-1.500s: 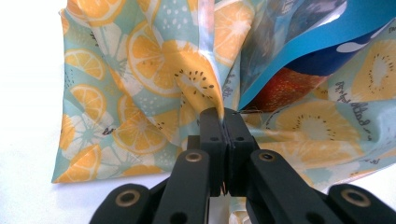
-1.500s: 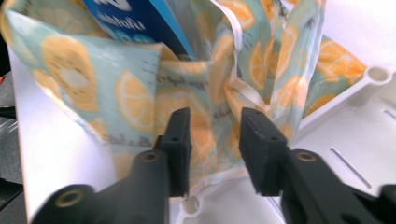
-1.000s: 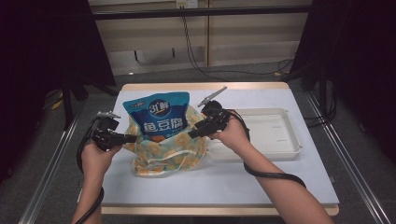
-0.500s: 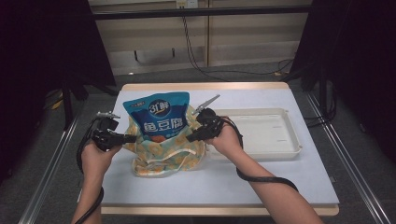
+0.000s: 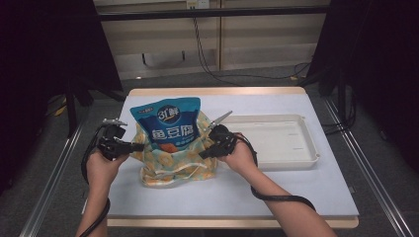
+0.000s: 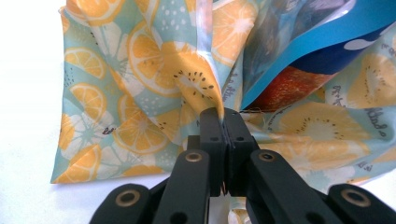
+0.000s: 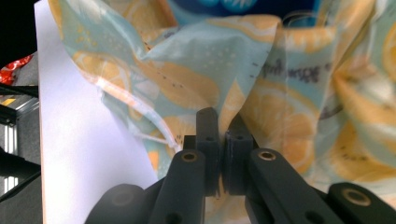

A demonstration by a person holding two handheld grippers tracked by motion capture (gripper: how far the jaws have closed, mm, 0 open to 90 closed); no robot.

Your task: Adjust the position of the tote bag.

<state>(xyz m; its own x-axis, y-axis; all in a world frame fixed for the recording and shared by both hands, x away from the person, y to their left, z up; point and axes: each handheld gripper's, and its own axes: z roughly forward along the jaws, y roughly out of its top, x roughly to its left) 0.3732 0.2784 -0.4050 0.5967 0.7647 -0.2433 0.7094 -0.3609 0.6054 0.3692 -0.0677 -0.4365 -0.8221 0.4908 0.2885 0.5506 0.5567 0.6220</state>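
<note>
A cloth bag (image 5: pixel 170 165) printed with orange slices lies at the middle of the table, and a blue snack pouch (image 5: pixel 169 124) stands up out of it. My left gripper (image 5: pixel 139 146) is shut on the bag's left edge; in the left gripper view (image 6: pixel 225 114) the jaws pinch a fold of the cloth (image 6: pixel 140 70) beside the pouch (image 6: pixel 327 42). My right gripper (image 5: pixel 203 155) has just been closing and now pinches the bag's right edge. In the right gripper view (image 7: pixel 225 122) the fabric (image 7: pixel 210 70) bunches between the jaws.
A shallow white tray (image 5: pixel 316 153) sits on the table to the right of the bag, just past my right hand. The table's near edge (image 5: pixel 232 221) is close to my forearms. Metal rails run along both sides of the table.
My right hand came down and a little left onto the bag's right edge, and its jaws went from open to shut on the cloth. The left gripper kept its hold.
</note>
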